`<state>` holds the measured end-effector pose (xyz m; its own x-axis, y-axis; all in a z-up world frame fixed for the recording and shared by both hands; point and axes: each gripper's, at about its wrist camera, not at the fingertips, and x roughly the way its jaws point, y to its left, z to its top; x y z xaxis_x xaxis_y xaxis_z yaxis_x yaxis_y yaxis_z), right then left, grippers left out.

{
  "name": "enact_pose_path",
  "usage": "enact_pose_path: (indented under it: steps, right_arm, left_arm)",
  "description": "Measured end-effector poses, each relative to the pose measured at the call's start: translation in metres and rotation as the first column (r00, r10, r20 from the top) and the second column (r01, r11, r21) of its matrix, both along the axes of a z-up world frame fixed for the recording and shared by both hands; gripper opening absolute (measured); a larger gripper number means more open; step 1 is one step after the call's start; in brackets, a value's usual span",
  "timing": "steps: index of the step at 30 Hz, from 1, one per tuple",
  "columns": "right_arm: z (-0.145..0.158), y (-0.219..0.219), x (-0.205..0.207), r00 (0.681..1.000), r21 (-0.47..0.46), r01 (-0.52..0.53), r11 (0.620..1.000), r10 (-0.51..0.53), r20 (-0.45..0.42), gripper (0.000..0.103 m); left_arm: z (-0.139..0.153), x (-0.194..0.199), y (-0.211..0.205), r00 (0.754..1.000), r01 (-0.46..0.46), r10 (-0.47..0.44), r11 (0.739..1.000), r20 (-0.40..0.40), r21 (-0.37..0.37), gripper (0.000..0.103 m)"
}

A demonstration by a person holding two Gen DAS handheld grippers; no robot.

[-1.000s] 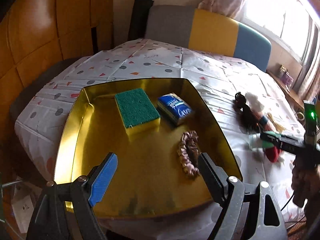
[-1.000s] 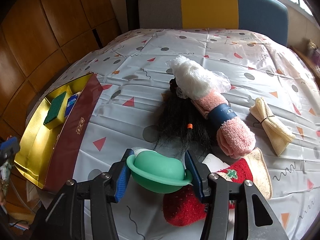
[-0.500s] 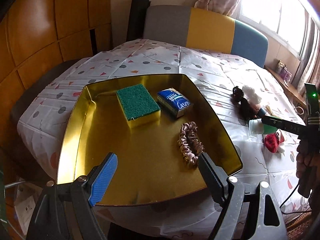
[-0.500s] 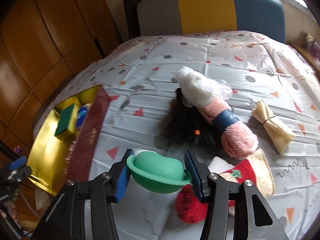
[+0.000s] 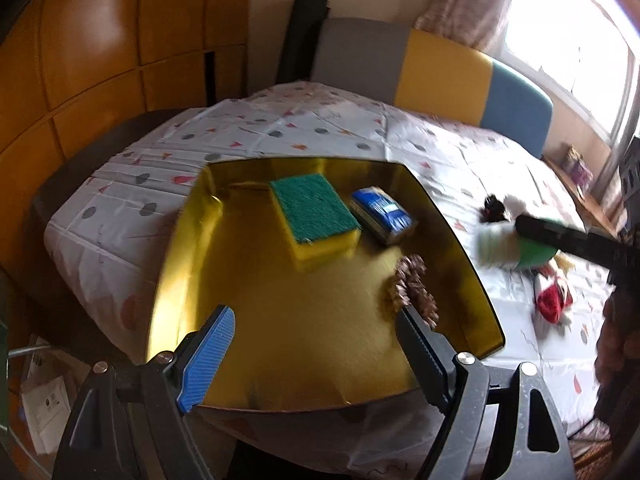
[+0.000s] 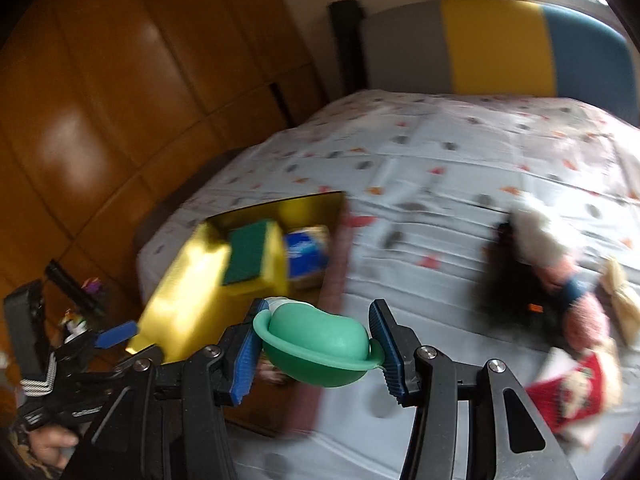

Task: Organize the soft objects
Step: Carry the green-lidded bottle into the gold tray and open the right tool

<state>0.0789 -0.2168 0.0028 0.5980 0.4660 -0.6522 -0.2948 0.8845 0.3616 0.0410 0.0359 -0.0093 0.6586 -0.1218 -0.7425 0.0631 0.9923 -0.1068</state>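
Note:
A gold tray [image 5: 300, 320] holds a green-topped yellow sponge [image 5: 314, 206], a blue tissue pack [image 5: 380, 214] and a brown scrunchie [image 5: 412, 284]. My left gripper [image 5: 316, 356] hangs open over the tray's near edge with nothing between its fingers. My right gripper [image 6: 316, 332] is shut on a mint-green soft object [image 6: 316, 344], held in the air just right of the tray [image 6: 188, 280]. In the left wrist view the green object [image 5: 532, 254] shows blurred beyond the tray's right wall. The sponge [image 6: 250, 256] and tissue pack [image 6: 306, 256] appear ahead of the right gripper.
A pile lies on the patterned tablecloth [image 6: 440, 184] to the right: black hair [image 6: 508, 292], a pink sock [image 6: 580, 312], a white fluffy thing [image 6: 536, 232], a red sock [image 6: 572, 392], a beige cloth [image 6: 620, 292]. A grey, yellow and blue chair back [image 5: 440, 68] stands behind.
My right gripper lifted the green object and carried it left from the pile toward the tray. My left gripper drifted slightly and stayed open.

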Motion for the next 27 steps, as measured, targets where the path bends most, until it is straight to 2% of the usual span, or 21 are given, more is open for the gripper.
enact_pose_path:
  steps: [5, 8, 10, 13, 15, 17, 19, 22, 27]
  right_arm:
    - [-0.005, 0.065, 0.014, 0.993, -0.009, -0.118, 0.993, 0.118, -0.016, 0.053]
    - [-0.024, 0.101, 0.032, 0.98, 0.0, -0.183, 0.983, 0.183, -0.082, 0.053]
    - [-0.038, 0.122, 0.043, 0.972, -0.024, -0.203, 0.979, 0.199, -0.121, 0.056]
    - [-0.052, 0.137, 0.055, 0.972, -0.067, -0.192, 0.979, 0.18, -0.15, 0.067]
    - [-0.059, 0.14, 0.062, 0.976, -0.09, -0.168, 0.982, 0.152, -0.158, 0.075]
    - [-0.059, 0.134, 0.062, 0.975, -0.067, -0.162, 0.985, 0.149, -0.162, 0.075]
    - [-0.053, 0.123, 0.059, 0.979, -0.043, -0.148, 0.988, 0.141, -0.149, 0.081]
    - [-0.039, 0.103, 0.052, 0.987, -0.006, -0.116, 0.993, 0.114, -0.113, 0.082]
    - [-0.028, 0.08, 0.034, 0.994, -0.012, -0.083, 0.996, 0.082, -0.07, 0.086]
  left_arm:
    - [0.006, 0.002, 0.029, 0.997, -0.074, 0.075, 0.997, 0.013, -0.025, 0.084]
    - [0.004, 0.003, 0.04, 0.995, -0.098, 0.098, 0.995, 0.001, -0.037, 0.083]
    - [0.002, 0.003, 0.044, 0.994, -0.107, 0.107, 0.994, -0.002, -0.038, 0.083]
    - [-0.001, 0.003, 0.046, 0.994, -0.108, 0.108, 0.993, -0.01, -0.04, 0.083]
    - [-0.004, 0.003, 0.044, 0.995, -0.097, 0.096, 0.995, -0.015, -0.034, 0.083]
    - [-0.005, 0.004, 0.042, 0.996, -0.086, 0.086, 0.996, -0.011, -0.027, 0.083]
    - [-0.006, 0.004, 0.04, 0.997, -0.08, 0.079, 0.996, -0.01, -0.027, 0.083]
    - [-0.006, 0.004, 0.036, 0.997, -0.072, 0.071, 0.997, -0.011, -0.025, 0.083]
    - [-0.005, 0.002, 0.028, 0.998, -0.059, 0.059, 0.998, -0.015, 0.0, 0.083]
